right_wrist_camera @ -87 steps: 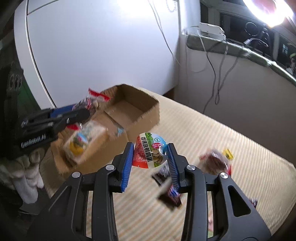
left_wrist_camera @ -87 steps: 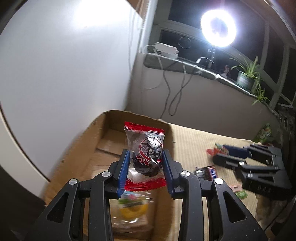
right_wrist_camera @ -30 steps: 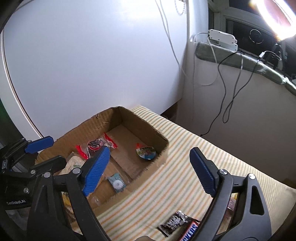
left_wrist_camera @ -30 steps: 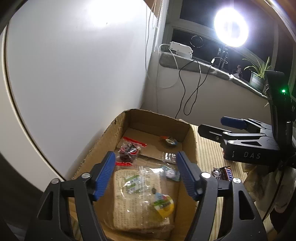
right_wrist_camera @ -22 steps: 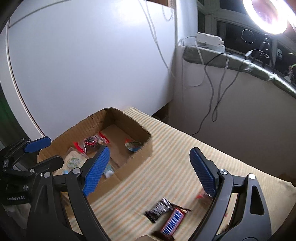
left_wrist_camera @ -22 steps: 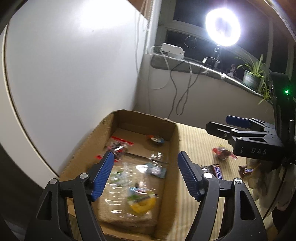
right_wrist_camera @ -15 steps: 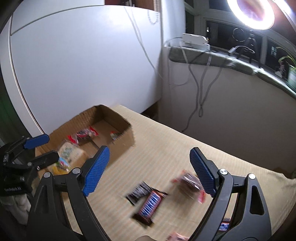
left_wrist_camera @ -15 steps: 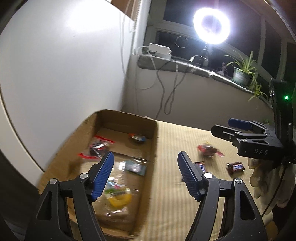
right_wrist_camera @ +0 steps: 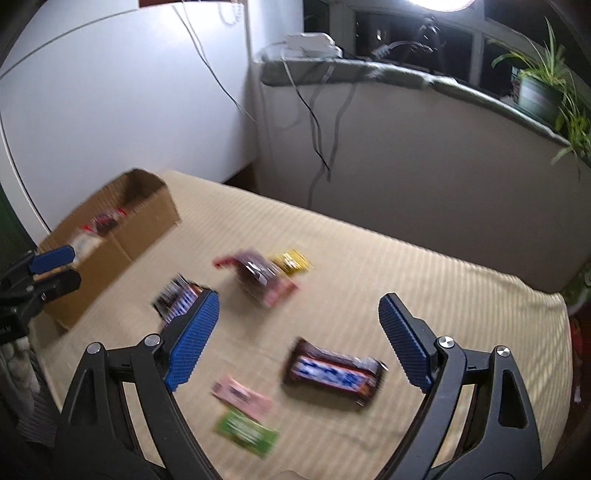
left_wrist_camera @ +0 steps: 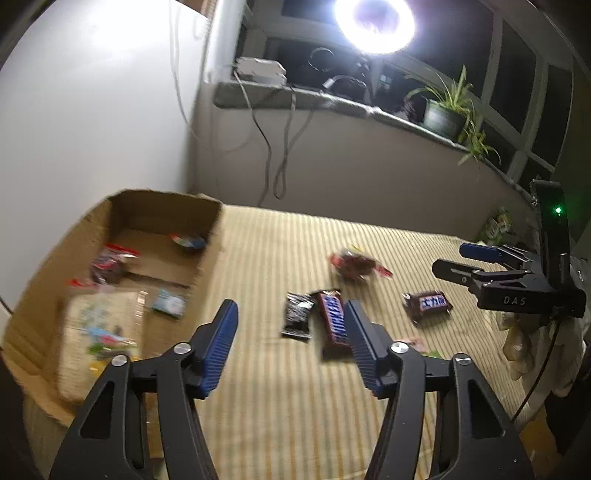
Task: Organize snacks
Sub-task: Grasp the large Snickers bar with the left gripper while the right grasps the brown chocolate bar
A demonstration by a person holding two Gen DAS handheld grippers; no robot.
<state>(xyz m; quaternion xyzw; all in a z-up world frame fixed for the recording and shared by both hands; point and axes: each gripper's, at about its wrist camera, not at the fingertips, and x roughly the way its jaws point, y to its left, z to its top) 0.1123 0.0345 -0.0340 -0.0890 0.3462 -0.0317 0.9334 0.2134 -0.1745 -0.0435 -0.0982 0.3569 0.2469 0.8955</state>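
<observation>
My left gripper (left_wrist_camera: 290,332) is open and empty above the striped cloth, with a Snickers bar (left_wrist_camera: 334,321) and a black packet (left_wrist_camera: 297,314) just ahead of it. My right gripper (right_wrist_camera: 299,332) is open and empty above a second Snickers bar (right_wrist_camera: 334,371). A cardboard box (left_wrist_camera: 166,206) at the left holds a biscuit pack (left_wrist_camera: 99,325), a red-edged sweet (left_wrist_camera: 110,264) and small packets. A red packet (right_wrist_camera: 258,275), a yellow packet (right_wrist_camera: 291,262), a pink packet (right_wrist_camera: 242,397) and a green packet (right_wrist_camera: 245,432) lie loose on the cloth.
The striped cloth (right_wrist_camera: 424,280) covers the work surface, with a white wall at the left and a ledge with cables and a potted plant (left_wrist_camera: 445,110) behind. A ring light (left_wrist_camera: 375,20) glares above. The right gripper also shows in the left wrist view (left_wrist_camera: 480,266).
Both grippers let go of their snacks into the box, then swung right, away from the box and over the loose snacks on the cloth. Both stay open.
</observation>
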